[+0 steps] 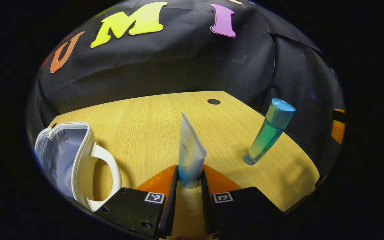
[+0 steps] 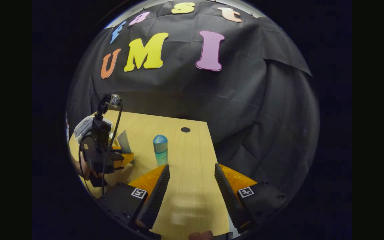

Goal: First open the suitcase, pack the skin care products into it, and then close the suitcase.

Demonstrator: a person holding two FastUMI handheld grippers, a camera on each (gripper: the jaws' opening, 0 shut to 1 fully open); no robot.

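- Left gripper (image 1: 189, 181) pinches the white tube (image 1: 190, 156) by its lower end, upright over the table (image 1: 138, 133).
- Open suitcase (image 1: 68, 156) sits far left; the blue-green bottle (image 1: 268, 133) stands right.
- Right gripper (image 2: 192, 181) hangs spread wide, holding nothing.

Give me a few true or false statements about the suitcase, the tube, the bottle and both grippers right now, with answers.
1. The left gripper is shut on the white tube. True.
2. The right gripper holds the bottle. False: its fingers are spread with nothing between them.
3. The blue-green bottle stands upright on the wooden table. True.
4. The white suitcase is closed. False: it is open, lining showing.
5. The bottle lies inside the suitcase. False: it stands on the table, apart.
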